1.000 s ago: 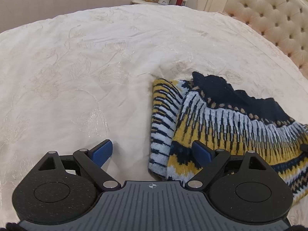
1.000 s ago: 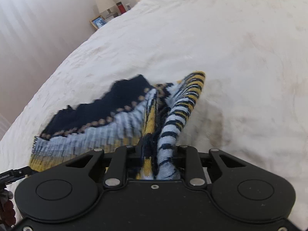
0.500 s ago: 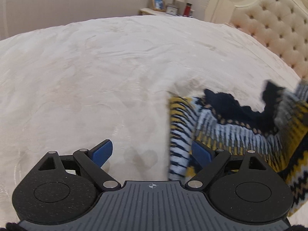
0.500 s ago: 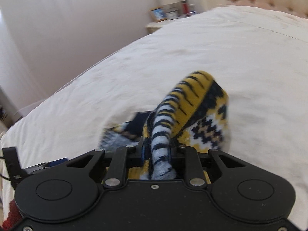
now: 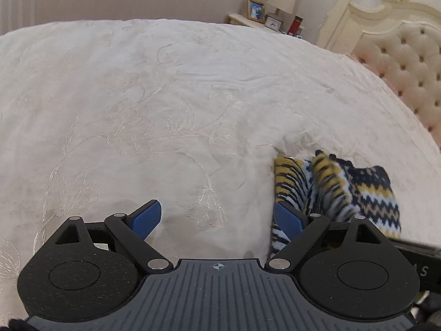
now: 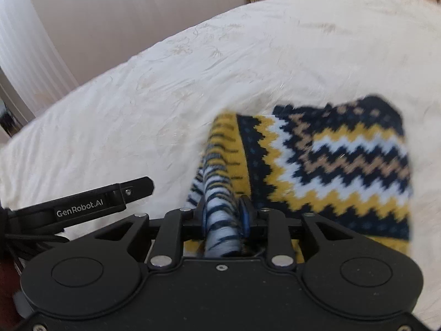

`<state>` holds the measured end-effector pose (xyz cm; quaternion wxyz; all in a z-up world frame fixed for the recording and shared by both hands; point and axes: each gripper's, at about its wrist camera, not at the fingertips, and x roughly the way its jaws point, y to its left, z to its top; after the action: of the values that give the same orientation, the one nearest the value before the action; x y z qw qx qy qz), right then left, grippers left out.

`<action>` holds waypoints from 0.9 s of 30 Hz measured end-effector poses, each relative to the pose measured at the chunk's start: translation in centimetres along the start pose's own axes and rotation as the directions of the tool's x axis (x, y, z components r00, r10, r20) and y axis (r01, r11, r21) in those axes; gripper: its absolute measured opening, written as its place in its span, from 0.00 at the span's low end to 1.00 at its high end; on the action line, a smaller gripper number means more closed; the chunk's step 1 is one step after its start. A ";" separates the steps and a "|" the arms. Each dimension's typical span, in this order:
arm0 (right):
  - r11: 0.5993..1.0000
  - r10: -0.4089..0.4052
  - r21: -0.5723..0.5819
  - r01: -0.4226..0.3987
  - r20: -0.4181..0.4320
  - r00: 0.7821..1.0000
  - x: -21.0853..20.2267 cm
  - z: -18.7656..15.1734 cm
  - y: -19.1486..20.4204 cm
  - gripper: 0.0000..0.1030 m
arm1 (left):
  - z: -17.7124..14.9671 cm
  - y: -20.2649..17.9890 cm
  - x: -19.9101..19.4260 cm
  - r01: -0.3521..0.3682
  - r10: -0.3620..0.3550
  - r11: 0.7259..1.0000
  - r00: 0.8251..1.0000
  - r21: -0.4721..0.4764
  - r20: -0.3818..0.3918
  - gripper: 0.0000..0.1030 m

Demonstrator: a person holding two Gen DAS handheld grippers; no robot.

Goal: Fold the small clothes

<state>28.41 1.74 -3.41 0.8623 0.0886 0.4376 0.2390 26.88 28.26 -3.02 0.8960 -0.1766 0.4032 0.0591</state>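
A small knitted sweater (image 6: pixel 330 165) lies on the cream embroidered bedspread (image 5: pixel 165 110), folded over on itself so that a panel of zigzag bands in navy, mustard, pale blue and tan faces up, with a navy dotted strip along its far edge. Beside that panel, a striped part in yellow, pale blue and navy bunches into a narrow roll. The right gripper (image 6: pixel 224 215) has that roll between its blue pads; its jaws have just been opening, yet the pads still sit against the knit on both sides. The left gripper (image 5: pixel 217 218) hangs over the bedspread just beside the sweater's striped edge, jaws spread wide with nothing between them. Its right blue pad (image 5: pixel 286 219) overlaps that edge in the left wrist view.
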 end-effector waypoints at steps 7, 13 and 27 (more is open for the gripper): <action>0.994 0.103 0.005 -0.105 0.148 0.984 -4.0 0.2 -0.8 0.55 | 0.2 0.5 -0.1 0.010 -0.010 1.000 1.000 -0.018 0.001 0.87; 0.974 -0.020 -0.214 0.066 0.211 0.977 -7.1 -1.9 -0.1 0.62 | -0.1 -0.4 -0.2 0.085 -0.085 0.996 0.996 0.004 -0.023 0.87; 0.841 -0.070 -0.502 0.201 0.267 0.961 -7.2 -11.1 4.3 0.73 | -1.0 -2.6 0.0 0.379 -0.381 0.924 0.915 -0.044 -0.132 0.73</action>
<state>14.49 1.34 -3.43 0.9145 -0.1530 0.2544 0.2749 26.86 25.45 -2.88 0.8586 -0.2631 0.4219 -0.1250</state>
